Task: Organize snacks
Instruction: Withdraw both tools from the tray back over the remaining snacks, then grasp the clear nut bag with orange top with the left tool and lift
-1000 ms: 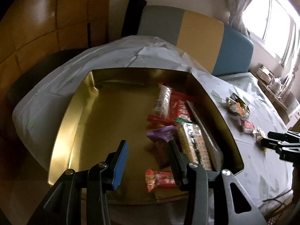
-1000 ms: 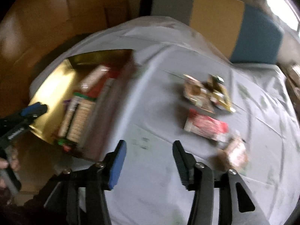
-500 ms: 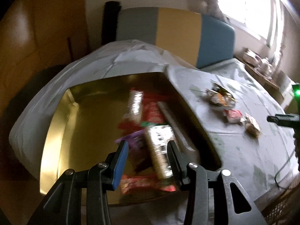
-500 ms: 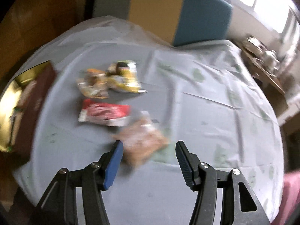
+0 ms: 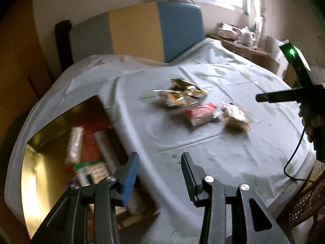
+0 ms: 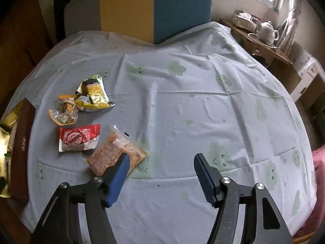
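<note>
**Operator:** Right gripper (image 6: 160, 167) status and position?

**Technician:** Released. Its jaws have just been opening and nothing lies between them. It points down at the surface (image 6: 203, 105), which is covered with a pale cloth printed with green clouds. The clear bag of brown snacks (image 6: 113, 154) lies just left of the gripper, with the blue left pad (image 6: 119, 174) overlapping the bag's near right corner in the view. Whether the pad touches the bag cannot be determined.

**Operator:** Remaining loose items?

**Technician:** The red-and-white packet (image 6: 78, 138) lies left of the bag and touches it. Farther off, the orange-edged clear packet (image 6: 64, 116) and the yellow foil packets (image 6: 94, 95) form a small heap. All sit left of the right gripper.

**Operator:** Left gripper (image 5: 160, 173)?

**Technician:** Released, jaws partly apart, empty. It hangs over the right edge of the gold tray (image 5: 38, 162), which stands at the left end of the surface and contains several packets (image 5: 89, 154); this view is blurred. The loose snacks lie far and right of this gripper, well apart from it. The right gripper's body appears at the right margin of this view, in a hand (image 5: 312, 122).
</note>
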A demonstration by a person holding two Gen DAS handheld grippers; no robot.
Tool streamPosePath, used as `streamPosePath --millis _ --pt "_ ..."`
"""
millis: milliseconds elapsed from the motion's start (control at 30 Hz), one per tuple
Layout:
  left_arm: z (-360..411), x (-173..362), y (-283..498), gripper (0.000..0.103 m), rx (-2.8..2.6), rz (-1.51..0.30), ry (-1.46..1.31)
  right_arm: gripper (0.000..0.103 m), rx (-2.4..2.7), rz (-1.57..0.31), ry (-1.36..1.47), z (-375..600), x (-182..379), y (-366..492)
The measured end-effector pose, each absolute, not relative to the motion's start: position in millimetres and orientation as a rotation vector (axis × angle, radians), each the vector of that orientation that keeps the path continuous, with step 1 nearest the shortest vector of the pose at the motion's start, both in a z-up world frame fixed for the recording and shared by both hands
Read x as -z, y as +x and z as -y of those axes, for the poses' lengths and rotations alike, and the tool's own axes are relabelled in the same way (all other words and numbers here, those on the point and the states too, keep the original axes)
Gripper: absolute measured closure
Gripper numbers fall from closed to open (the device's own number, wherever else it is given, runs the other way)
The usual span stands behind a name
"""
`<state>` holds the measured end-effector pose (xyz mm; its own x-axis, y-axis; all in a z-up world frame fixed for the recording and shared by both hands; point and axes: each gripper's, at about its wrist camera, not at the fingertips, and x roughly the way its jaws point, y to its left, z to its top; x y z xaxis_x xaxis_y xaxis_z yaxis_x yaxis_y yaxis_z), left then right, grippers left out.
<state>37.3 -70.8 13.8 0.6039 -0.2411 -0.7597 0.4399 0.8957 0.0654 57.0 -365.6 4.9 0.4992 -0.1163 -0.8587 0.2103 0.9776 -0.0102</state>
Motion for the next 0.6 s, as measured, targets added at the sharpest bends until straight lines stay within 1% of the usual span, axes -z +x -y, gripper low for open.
streamPosePath --millis 367,467,600 --pt "119.5 5.2 50.7 0.059 0.471 -0.903 0.323 0.034 0.209 -1.024 0.098 367.7 -7.3 56.1" --pt "118.9 9.1 65.0 0.059 0.472 -0.954 0.264 0.028 0.209 -1.015 0.090 366.9 -9.0 55.5" --pt "109.5 9.2 91.3 0.059 0.446 -1.016 0.157 0.027 0.207 -1.002 0.088 366.8 -12.4 54.7"
